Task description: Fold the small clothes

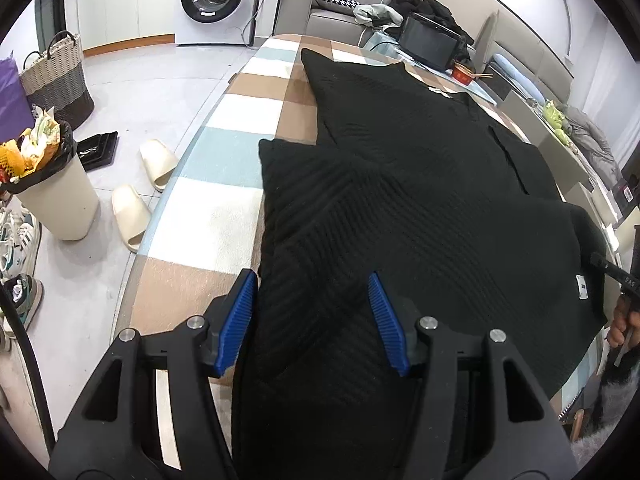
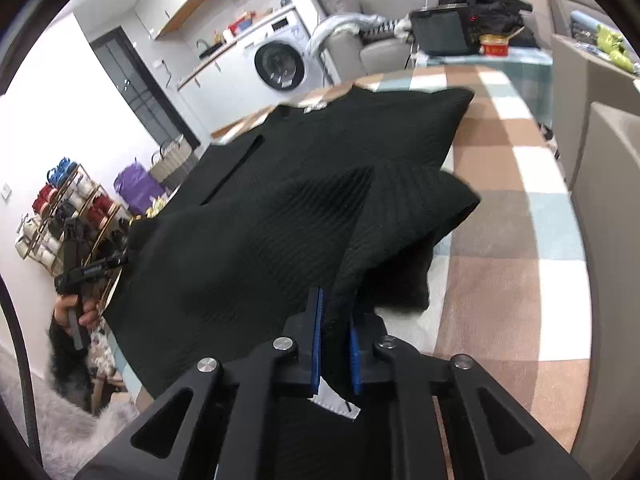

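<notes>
Garment spread on table, sleeves folded inward. Right gripper clamped on hem near your edge; left gripper fingers apart, straddling cloth. Body folds left.

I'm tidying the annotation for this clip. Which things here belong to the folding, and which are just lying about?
Part of the job: black knit garment, checked table cover, left gripper, right gripper.

Just lying about: washing machine, slippers, bin, woven basket, red bowl.
</notes>
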Demonstrator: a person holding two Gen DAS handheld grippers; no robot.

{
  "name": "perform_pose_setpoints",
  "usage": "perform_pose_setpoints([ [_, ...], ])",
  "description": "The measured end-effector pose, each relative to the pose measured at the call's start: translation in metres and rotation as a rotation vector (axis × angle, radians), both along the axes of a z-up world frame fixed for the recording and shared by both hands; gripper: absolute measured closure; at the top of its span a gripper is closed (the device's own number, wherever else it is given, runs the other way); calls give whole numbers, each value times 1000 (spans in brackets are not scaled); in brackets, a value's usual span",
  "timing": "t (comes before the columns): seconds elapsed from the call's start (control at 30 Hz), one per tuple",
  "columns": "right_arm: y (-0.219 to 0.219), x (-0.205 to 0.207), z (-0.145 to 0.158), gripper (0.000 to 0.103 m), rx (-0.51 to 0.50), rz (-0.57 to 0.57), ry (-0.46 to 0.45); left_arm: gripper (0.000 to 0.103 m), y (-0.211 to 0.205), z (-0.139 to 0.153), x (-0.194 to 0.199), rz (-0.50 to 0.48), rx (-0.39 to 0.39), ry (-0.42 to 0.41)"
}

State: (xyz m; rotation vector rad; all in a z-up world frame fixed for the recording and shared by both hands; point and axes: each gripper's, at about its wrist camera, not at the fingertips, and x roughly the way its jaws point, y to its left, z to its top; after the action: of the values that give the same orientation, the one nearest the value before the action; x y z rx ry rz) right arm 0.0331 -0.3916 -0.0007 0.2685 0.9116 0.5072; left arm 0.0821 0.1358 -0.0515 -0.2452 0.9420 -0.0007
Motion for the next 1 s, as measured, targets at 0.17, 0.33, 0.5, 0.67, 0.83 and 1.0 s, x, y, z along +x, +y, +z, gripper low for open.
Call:
perform_pose_setpoints([
  [0.17, -19, -4, 15, 97, 65, -78, -61, 49, 7, -5, 6, 36, -10, 4],
  [0.33, -23, 1, 6, 94, 59, -88, 14, 49, 7, -5, 10, 31, -31, -10],
  [0.5, -11, 2, -8, 91, 3, -70, 67, 76, 1, 2, 5, 17, 49, -38],
  [0.67, -8, 0, -12, 80, -20, -64, 76, 95, 0, 19, -8, 7, 31, -108],
  [0.83, -6, 0, -13, 79, -36, -62, 73, 97, -7, 35, -14, -5, 37, -142],
  [1.0, -2, -15, 6, 98, -37, -42, -58, 98, -10, 52, -21, -18, 25, -178],
])
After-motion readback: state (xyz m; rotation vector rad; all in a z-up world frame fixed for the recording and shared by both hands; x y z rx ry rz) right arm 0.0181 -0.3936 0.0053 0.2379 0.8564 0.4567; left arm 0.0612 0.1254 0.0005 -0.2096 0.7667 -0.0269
